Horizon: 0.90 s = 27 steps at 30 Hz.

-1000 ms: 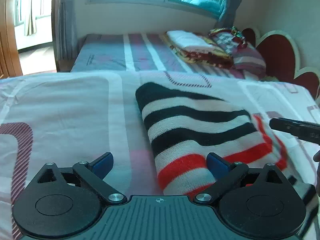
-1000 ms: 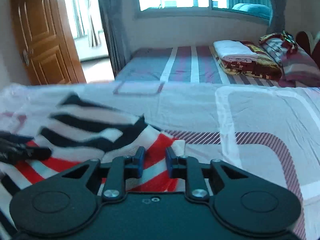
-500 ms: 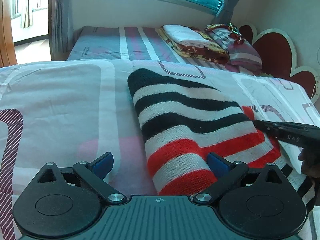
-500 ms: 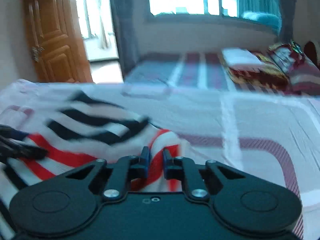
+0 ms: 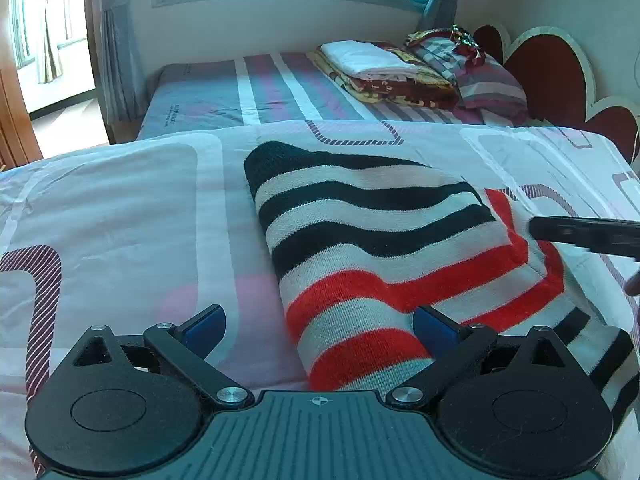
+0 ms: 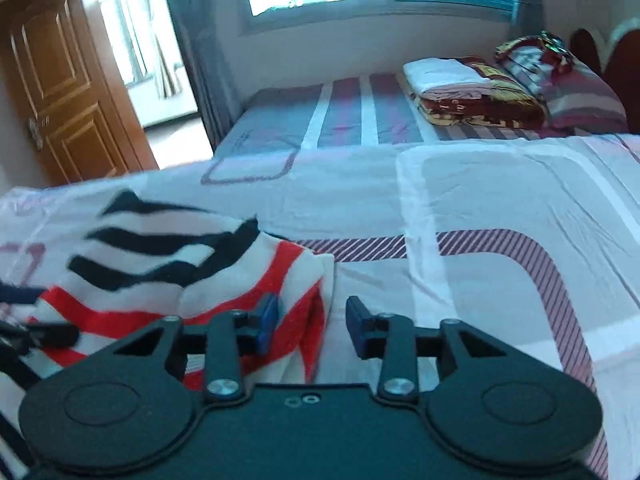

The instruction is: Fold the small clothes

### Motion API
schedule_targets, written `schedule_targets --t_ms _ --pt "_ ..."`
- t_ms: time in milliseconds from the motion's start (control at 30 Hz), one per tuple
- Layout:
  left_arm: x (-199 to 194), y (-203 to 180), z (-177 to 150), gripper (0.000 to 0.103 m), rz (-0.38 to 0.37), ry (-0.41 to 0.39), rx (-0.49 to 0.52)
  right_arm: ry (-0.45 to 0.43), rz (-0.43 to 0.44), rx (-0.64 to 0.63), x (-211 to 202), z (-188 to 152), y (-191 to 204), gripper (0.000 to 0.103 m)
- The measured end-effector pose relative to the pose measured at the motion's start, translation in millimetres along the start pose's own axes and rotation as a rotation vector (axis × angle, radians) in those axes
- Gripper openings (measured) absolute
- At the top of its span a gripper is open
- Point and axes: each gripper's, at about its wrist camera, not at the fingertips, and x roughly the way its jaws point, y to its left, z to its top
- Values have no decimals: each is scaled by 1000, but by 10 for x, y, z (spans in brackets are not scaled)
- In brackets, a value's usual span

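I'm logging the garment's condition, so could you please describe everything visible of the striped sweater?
The striped sweater is a thick knit with black, white and red bands. It lies folded on the pink patterned bedsheet, one layer doubled over another. The open left tool straddles its near edge, and the right tool stands open over its corner.

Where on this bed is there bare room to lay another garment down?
Bare sheet lies left of the striped sweater in the left wrist view, and more lies right of it in the right wrist view. Beyond, the far bed's head end holds folded blankets.
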Motion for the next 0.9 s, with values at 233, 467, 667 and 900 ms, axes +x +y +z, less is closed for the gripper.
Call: schedule_targets --t_ms 233,467,667,900 --pt "-196 -21 -74 99 -20 -13 20 65 187 183 -264 -135 -216 75" --pt "-266 279 -227 99 -284 50 -134 161 344 372 -331 -366 -465 75" --pt "-46 551 -422 99 -466 143 -279 244 464 517 -199 -566 -694 77" --pt "152 549 -322 99 -543 143 -307 291 510 487 3 -516 -541 78"
